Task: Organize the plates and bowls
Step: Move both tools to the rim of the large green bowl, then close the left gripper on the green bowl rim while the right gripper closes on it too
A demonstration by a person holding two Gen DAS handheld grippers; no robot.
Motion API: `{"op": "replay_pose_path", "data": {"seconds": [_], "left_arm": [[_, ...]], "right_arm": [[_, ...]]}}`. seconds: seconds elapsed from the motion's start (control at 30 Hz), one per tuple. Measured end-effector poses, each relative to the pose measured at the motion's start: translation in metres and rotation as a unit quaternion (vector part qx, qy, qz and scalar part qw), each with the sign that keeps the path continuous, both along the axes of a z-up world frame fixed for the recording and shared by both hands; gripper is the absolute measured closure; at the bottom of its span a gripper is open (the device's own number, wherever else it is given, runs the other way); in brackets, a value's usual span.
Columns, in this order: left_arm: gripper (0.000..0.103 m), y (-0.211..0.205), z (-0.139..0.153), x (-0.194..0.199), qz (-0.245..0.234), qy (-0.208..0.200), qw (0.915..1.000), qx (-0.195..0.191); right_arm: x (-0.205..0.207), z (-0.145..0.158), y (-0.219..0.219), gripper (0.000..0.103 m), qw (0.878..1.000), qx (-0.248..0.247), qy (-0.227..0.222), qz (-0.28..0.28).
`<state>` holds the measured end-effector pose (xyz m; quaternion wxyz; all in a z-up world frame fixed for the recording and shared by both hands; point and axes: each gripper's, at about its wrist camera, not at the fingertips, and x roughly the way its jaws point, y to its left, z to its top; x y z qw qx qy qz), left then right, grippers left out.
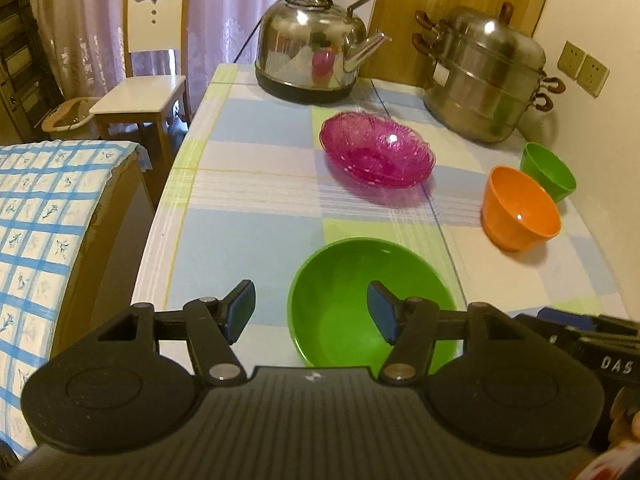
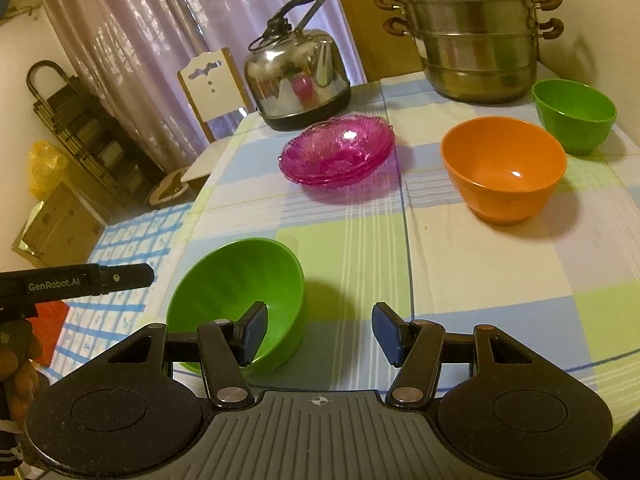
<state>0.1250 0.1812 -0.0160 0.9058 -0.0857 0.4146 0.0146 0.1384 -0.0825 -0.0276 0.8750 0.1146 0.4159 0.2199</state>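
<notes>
the near green bowl (image 1: 370, 304) sits right under both claws, at the table's (image 1: 256, 216) near edge. it looks like thin plastic — light, stiff, a bit slick, likely to skate on the cloth if nudged, so i'd pinch its rim with one finger inside and one outside the wall. the pink dishes (image 1: 378, 151), ahead of the claws and looking stacked in the right view, seem glassy and brittle; they want a gentler hold at the scalloped edge. the orange bowl (image 2: 503, 168) lies ahead and to the right, a second green bowl (image 2: 574, 114) just beyond it, in front of the steamer pot (image 2: 474, 36).

the left claw (image 1: 311, 310) hovers wide open and empty, tilted down, its right finger over the bowl's hollow. the right claw (image 2: 320, 332) is also spread wide and holds nothing — its left finger is over the bowl's far side, its right finger over bare cloth.
</notes>
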Motion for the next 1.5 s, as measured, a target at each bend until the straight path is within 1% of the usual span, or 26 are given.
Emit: {"op": "replay_pose_path", "data": {"seconds": [0.07,0.2,0.3,0.4,0.53,0.57,0.7,0.87,0.93,1.03,1.13,1.2,1.33,1.5], "left_arm": [[0.046,0.003,-0.008,0.004,-0.004,0.005,1.0000,-0.004],[0.052,0.008,-0.020,0.013,-0.006,0.014,0.9998,-0.009],[0.053,0.011,-0.029,0.018,-0.006,0.019,0.9997,-0.014],[0.058,0.014,-0.037,0.019,-0.003,0.020,0.9995,-0.023],[0.062,0.017,-0.046,0.022,0.001,0.022,0.9993,-0.032],[0.062,0.018,-0.048,0.023,0.001,0.023,0.9992,-0.033],[0.067,0.017,-0.053,0.026,-0.003,0.029,0.9991,-0.031],[0.071,0.018,-0.057,0.027,-0.004,0.034,0.9990,-0.031],[0.078,0.018,-0.059,0.027,-0.006,0.037,0.9989,-0.029],[0.084,0.017,-0.062,0.027,-0.008,0.039,0.9988,-0.028],[0.085,0.017,-0.063,0.027,-0.006,0.039,0.9988,-0.030],[0.087,0.017,-0.064,0.027,-0.005,0.039,0.9988,-0.030],[0.094,0.015,-0.064,0.027,-0.006,0.039,0.9988,-0.031],[0.094,0.010,-0.059,0.026,-0.003,0.037,0.9991,-0.019]], "right_arm": [[0.005,-0.002,0.002,0.045,1.000,-0.004,0.003,0.001],[0.014,-0.010,0.009,0.045,1.000,-0.010,0.013,0.008],[0.020,-0.017,0.017,0.045,1.000,-0.011,0.018,0.019],[0.028,-0.025,0.025,0.045,0.999,-0.013,0.027,0.026],[0.037,-0.036,0.033,0.045,0.999,-0.015,0.037,0.032],[0.038,-0.037,0.035,0.046,0.999,-0.015,0.038,0.034],[0.044,-0.046,0.041,0.060,0.998,-0.016,0.049,0.039],[0.045,-0.053,0.046,0.068,0.997,-0.017,0.058,0.043],[0.046,-0.056,0.047,0.072,0.997,-0.018,0.061,0.045],[0.046,-0.057,0.048,0.076,0.997,-0.016,0.064,0.046],[0.047,-0.057,0.050,0.081,0.997,-0.014,0.065,0.049],[0.047,-0.057,0.052,0.086,0.996,-0.013,0.064,0.053],[0.048,-0.057,0.053,0.087,0.996,-0.015,0.063,0.054],[0.047,-0.057,0.053,0.088,0.997,-0.014,0.066,0.049]]}}
